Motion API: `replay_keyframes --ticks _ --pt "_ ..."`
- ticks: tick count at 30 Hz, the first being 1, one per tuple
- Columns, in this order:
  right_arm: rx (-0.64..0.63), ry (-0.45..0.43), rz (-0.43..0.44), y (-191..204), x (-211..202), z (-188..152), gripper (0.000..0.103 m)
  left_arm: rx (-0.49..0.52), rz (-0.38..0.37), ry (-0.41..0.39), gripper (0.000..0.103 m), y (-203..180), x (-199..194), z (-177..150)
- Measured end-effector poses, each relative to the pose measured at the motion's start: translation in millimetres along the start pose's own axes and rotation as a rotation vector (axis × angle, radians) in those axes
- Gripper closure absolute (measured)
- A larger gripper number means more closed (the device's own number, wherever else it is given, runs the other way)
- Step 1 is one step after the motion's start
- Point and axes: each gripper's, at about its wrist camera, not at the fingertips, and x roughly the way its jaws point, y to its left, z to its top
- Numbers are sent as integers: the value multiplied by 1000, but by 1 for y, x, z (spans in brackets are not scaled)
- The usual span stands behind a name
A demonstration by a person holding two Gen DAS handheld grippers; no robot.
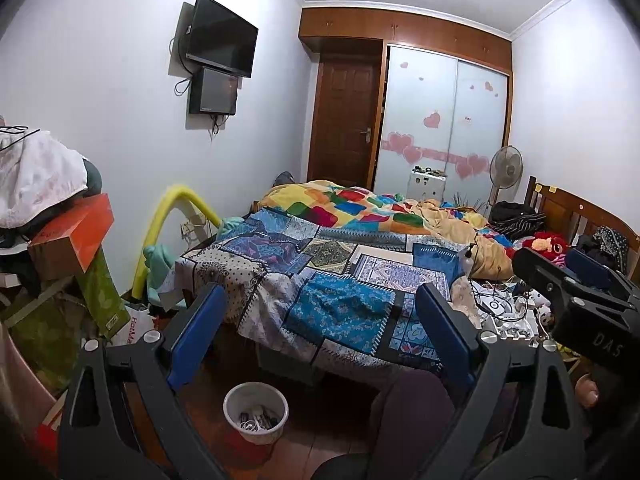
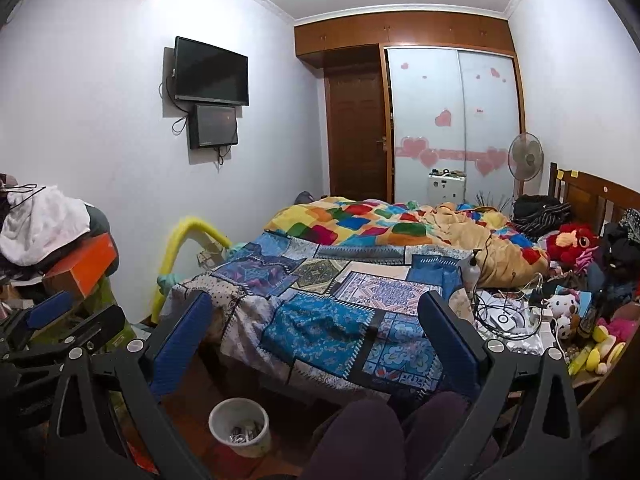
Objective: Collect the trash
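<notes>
A small white bin [image 1: 256, 412] [image 2: 239, 426] with some scraps inside stands on the red-brown floor, just in front of the bed's near corner. In the left wrist view my left gripper [image 1: 320, 296] is open, its blue pads [image 1: 200, 332] wide apart with nothing between them, above and behind the bin. My right gripper [image 2: 316, 304] is also open and empty, aimed at the patchwork bedcover [image 2: 320, 320]. Each gripper shows in the other's view: the right one [image 1: 560, 268] at the right edge, the left one [image 2: 76, 314] at the left edge.
Cables and a white device [image 2: 504, 316] lie on the bed's right side among plush toys [image 2: 572, 240]. A crumpled quilt [image 2: 380, 224] covers the far half. Stacked boxes and clothes [image 1: 76, 236] crowd the left wall beside a yellow foam tube [image 1: 176, 216]. A person's knees [image 2: 360, 432] are below.
</notes>
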Motion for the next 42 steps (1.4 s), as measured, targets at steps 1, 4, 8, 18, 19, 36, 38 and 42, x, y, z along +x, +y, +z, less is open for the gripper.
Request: replay_keyframes --ticks 1,4,8,18,19,36,38,42 --pt "1 2 1 -1 0 0 1 1 1 1 7 0 0 0" --pt "2 9 3 0 1 1 1 0 4 5 7 0 0 -1" --pt "2 16 5 0 1 1 1 -6 6 7 7 1 0 -1" --pt "-1 24 7 5 3 1 1 -19 17 9 5 6 1 -2" --pt "-1 24 7 5 2 2 1 -21 17 11 5 6 1 -2" --pt "-4 30 8 8 4 2 1 -28 10 6 1 9 1 -3" --pt "-4 30 9 9 4 2 1 -28 6 8 1 9 1 -3" --pt "-4 30 9 8 4 2 1 -30 2 8 1 9 -1 -4"
